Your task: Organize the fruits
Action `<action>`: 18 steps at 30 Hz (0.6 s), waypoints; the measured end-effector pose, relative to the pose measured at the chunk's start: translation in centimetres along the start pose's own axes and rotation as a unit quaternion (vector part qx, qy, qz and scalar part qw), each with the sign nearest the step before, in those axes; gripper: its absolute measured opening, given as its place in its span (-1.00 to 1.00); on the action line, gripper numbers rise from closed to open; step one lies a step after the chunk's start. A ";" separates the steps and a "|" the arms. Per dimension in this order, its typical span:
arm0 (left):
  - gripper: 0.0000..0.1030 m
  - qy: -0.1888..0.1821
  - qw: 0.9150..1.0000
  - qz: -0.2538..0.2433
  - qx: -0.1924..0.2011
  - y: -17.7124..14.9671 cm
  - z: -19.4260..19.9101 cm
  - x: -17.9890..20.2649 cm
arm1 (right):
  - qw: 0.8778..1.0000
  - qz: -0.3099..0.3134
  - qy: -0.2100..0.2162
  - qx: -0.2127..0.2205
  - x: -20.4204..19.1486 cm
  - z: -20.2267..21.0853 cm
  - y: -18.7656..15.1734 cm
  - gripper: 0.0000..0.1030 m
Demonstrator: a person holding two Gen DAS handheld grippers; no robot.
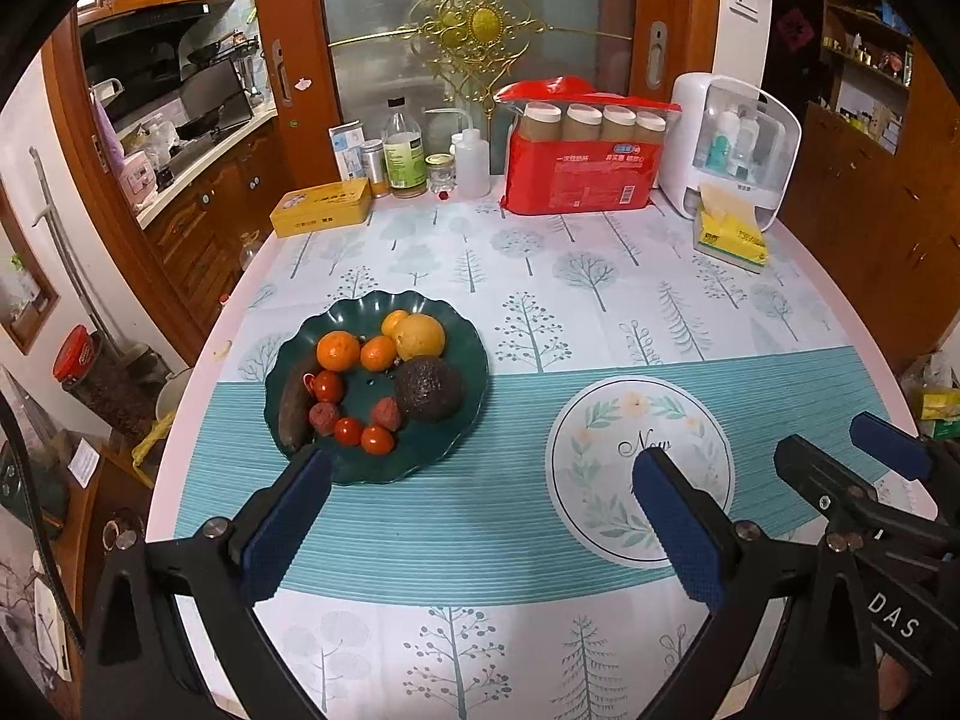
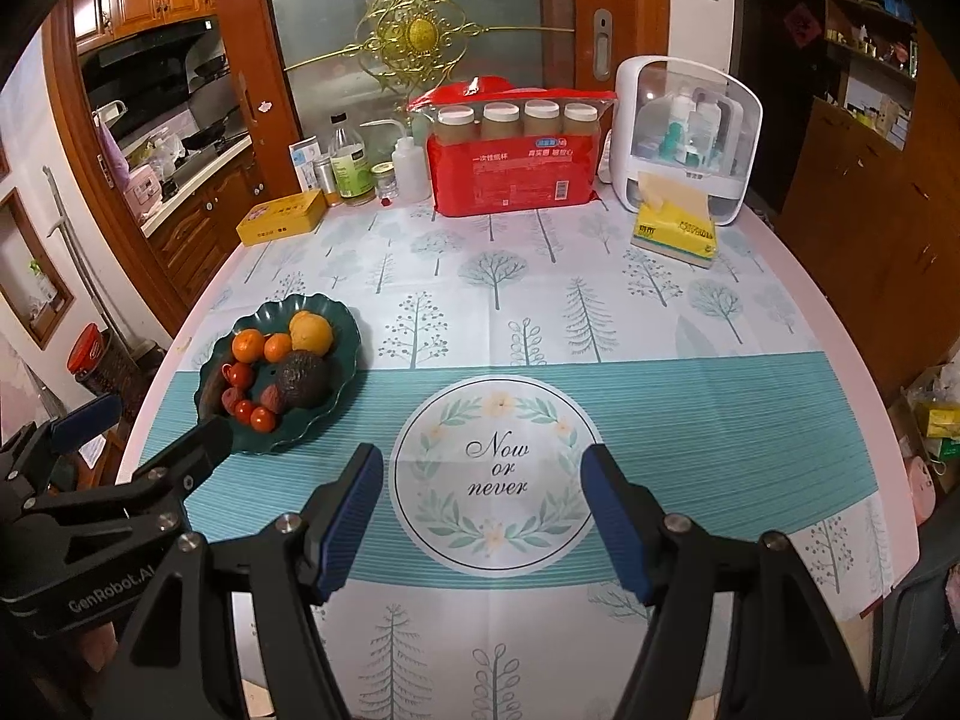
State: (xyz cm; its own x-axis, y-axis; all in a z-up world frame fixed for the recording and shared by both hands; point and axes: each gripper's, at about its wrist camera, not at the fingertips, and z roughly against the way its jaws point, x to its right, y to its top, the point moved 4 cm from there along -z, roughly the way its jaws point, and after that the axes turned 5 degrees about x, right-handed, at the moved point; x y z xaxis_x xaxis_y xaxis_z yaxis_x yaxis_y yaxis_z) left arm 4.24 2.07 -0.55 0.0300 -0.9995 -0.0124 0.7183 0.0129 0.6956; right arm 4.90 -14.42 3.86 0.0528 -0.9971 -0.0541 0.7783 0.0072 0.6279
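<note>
While both grippers hung spread and empty over the bench (image 2: 690, 324), my left gripper (image 1: 480, 516) low in its frame and my right gripper (image 2: 483, 516) low in its own, the green plate (image 1: 465, 354) sat left of centre. It held two tangerines (image 1: 338, 351), one yellow citrus (image 1: 422, 336), one avocado (image 1: 428, 388), three cherry tomatoes (image 1: 377, 439) and two lychees (image 1: 384, 413).

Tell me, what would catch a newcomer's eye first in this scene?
Probably the dark green plate heaped with fruit, left of centre on the table: oranges, small red tomatoes and a dark avocado. Next, the round "Now or never" emblem printed on the tablecloth, with the open right tool above it. The open left tool is beside the plate.
</note>
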 end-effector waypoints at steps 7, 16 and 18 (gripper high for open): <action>0.94 0.006 1.000 -0.003 0.001 0.2 -0.1 0.1 | 1.000 0.005 -0.001 -0.002 0.2 -0.4 0.3 0.34; 0.94 0.011 1.000 -0.003 -0.002 0.4 -0.4 0.2 | 1.000 0.012 -0.002 -0.005 0.7 -1.1 0.7 0.34; 0.94 0.011 1.000 -0.003 -0.002 0.4 -0.5 0.3 | 1.000 0.012 -0.002 -0.005 0.7 -1.1 0.7 0.34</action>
State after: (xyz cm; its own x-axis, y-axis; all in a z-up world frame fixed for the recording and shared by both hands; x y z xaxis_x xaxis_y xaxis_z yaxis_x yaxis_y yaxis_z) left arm 4.87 1.84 -0.61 0.0402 -0.9987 -0.0326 0.7218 0.0065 0.6920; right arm 6.17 -15.04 3.40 0.0686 -0.9970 -0.0367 0.7834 0.0311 0.6208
